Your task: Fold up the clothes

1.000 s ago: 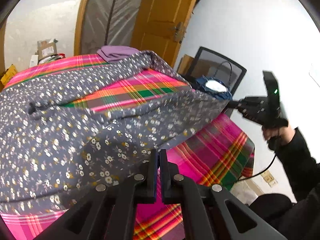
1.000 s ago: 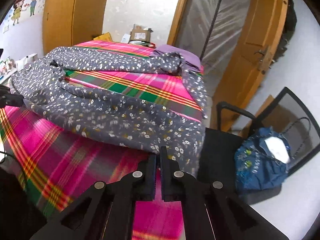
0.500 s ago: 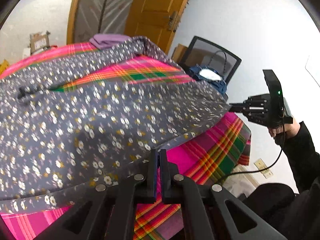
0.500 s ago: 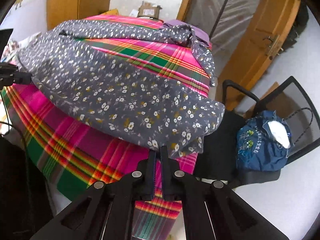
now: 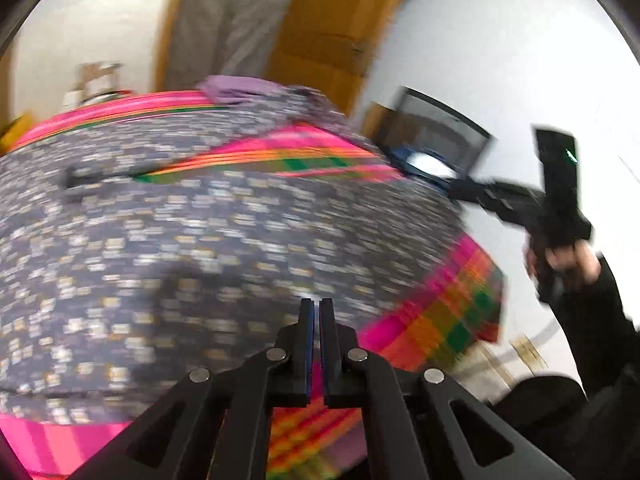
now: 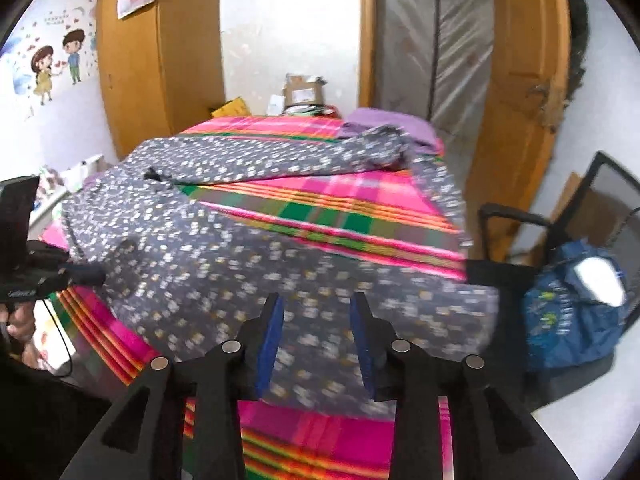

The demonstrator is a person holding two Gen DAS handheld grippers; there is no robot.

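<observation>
On the bed (image 6: 360,208): floral garment (image 6: 224,256) lay spread to its near edge.
Left gripper (image 5: 316,308): fingers pinched together; whether on cloth, unclear.
Right gripper (image 6: 316,312): fingers parted, holding nothing.
Blue bag (image 6: 572,316): something white inside.

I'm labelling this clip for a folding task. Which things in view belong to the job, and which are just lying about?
Belongs to the job:
- floral garment, spread on the plaid bed cover
- left claw, shut
- right claw, open

Just lying about:
- purple cloth at the far end
- blue bag on the black chair
- cardboard box
</observation>
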